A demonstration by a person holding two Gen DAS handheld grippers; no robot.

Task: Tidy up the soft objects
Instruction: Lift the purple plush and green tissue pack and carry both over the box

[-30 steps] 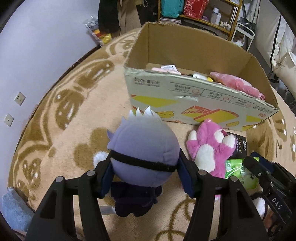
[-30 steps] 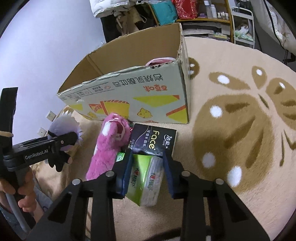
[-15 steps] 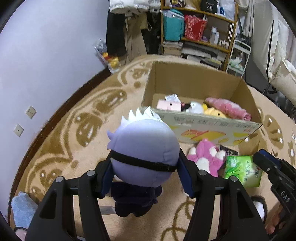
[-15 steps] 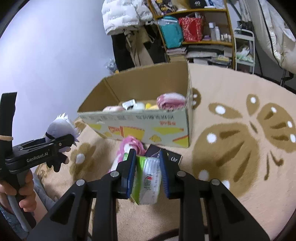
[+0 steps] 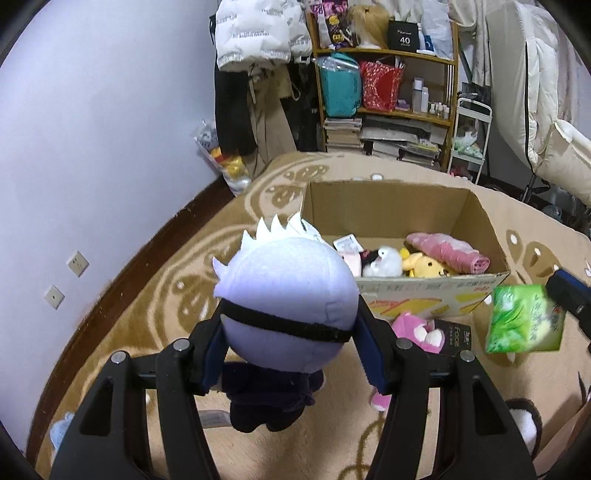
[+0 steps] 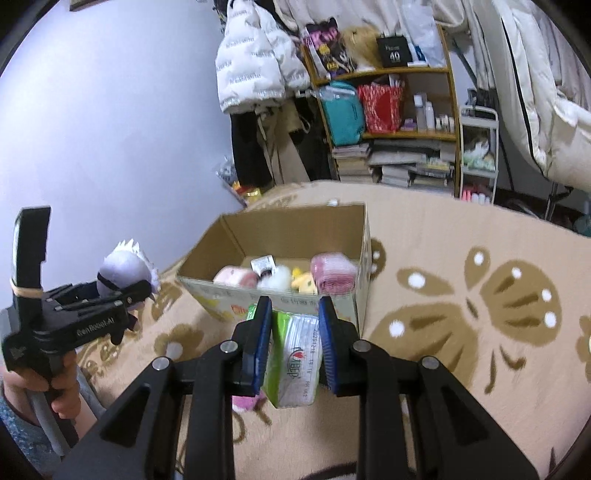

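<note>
While left tongs [image 5: 290, 345] clamp plush doll [image 5: 284, 306], right tongs [image 6: 295, 343] squeeze tissue pack [image 6: 295, 360], box [image 6: 280, 295] beyond

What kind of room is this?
Likely a lived-in bedroom or spare room at home: a patterned rug, a crowded shelf, a puffer jacket hanging up, and a box of plush toys.

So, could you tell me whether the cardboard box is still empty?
No, the cardboard box already holds a yellow plush, a white plush and a pink roll.
</note>
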